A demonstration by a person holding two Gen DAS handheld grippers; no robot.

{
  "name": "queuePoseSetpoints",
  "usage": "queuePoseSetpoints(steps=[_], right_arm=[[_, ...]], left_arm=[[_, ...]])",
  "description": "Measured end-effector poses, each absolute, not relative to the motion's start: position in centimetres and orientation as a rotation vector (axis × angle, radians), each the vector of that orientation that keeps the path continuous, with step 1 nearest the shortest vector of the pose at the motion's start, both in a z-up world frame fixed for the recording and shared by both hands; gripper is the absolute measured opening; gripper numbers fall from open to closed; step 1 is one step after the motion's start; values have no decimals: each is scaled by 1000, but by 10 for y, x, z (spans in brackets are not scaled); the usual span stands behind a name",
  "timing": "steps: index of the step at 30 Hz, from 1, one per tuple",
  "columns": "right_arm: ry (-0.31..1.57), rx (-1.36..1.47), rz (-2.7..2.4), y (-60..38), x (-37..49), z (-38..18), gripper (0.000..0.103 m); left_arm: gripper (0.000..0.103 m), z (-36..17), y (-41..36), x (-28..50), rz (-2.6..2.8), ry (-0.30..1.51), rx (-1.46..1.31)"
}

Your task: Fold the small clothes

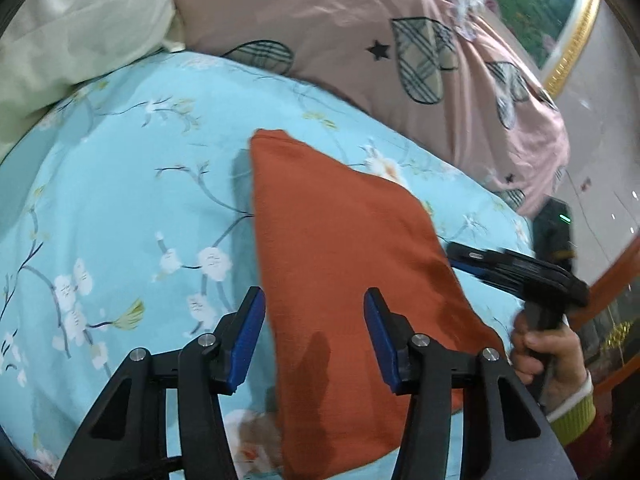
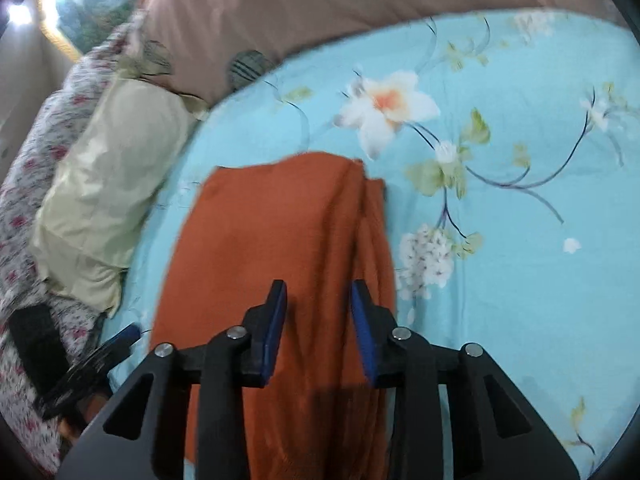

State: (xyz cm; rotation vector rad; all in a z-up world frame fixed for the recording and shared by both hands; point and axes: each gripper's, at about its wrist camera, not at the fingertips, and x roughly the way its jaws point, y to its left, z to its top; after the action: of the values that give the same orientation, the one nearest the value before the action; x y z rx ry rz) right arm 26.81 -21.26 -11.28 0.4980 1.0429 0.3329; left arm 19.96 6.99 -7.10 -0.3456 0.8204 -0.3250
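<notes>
1. The rust-orange folded cloth garment (image 1: 340, 264) lies flat on the pale blue floral bedspread (image 1: 120, 208), a long, narrow shape whose long axis runs from near to far, away from both grippers.
2. The left gripper (image 1: 314, 336) hovers over the cloth's near end with its blue-padded jaws released: the left pad hangs over bare bedspread just beside the cloth's left edge, the right pad over the cloth itself, neither pressing.
3. The right gripper (image 2: 318, 330) hangs over the same near end, jaws partly parted and gripping nothing. In its view the cloth (image 2: 288, 248) runs straight ahead, with layered folds along its right edge.
4. In the left view the right gripper sits just beside the cloth's right edge, carried by a hand (image 1: 548, 360).
5. Judgement: both are about equally near the near end, so a fold across the long axis would suit, carrying the near end toward the far one.
6. A pink pillow with plaid hearts (image 1: 360, 32) lies at the far side, well apart.
</notes>
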Motion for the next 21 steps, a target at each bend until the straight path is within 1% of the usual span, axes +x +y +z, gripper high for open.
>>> queuePoseSetpoints(steps=[1,2,3,7,9,13,15,17,21], right_arm=[[1044,514,336,-213,271,-114,29],[1038,531,338,-214,274,-114,19],[1030,542,345,-215,274,-111,12],[863,564,417,-220,256,-70,11],[840,542,380,-223,247,-67,11],[968,549,268,-234,250,-116,11],[995,565,252,-236,249,-135,11],[984,595,249,-240,247,-139,11],[995,562,238,-235,248,-136,12]], left_arm=[[51,-71,65,200,-340,825,-335],[51,-73,65,198,-353,829,-325],[51,-75,61,199,-367,835,-313],[51,-78,52,205,-383,853,-267],[51,-76,49,206,-414,855,-263],[50,-86,39,208,-435,884,-217],[50,-94,34,210,-427,903,-200],[48,-100,29,209,-411,910,-179],[46,-108,26,211,-394,920,-144]])
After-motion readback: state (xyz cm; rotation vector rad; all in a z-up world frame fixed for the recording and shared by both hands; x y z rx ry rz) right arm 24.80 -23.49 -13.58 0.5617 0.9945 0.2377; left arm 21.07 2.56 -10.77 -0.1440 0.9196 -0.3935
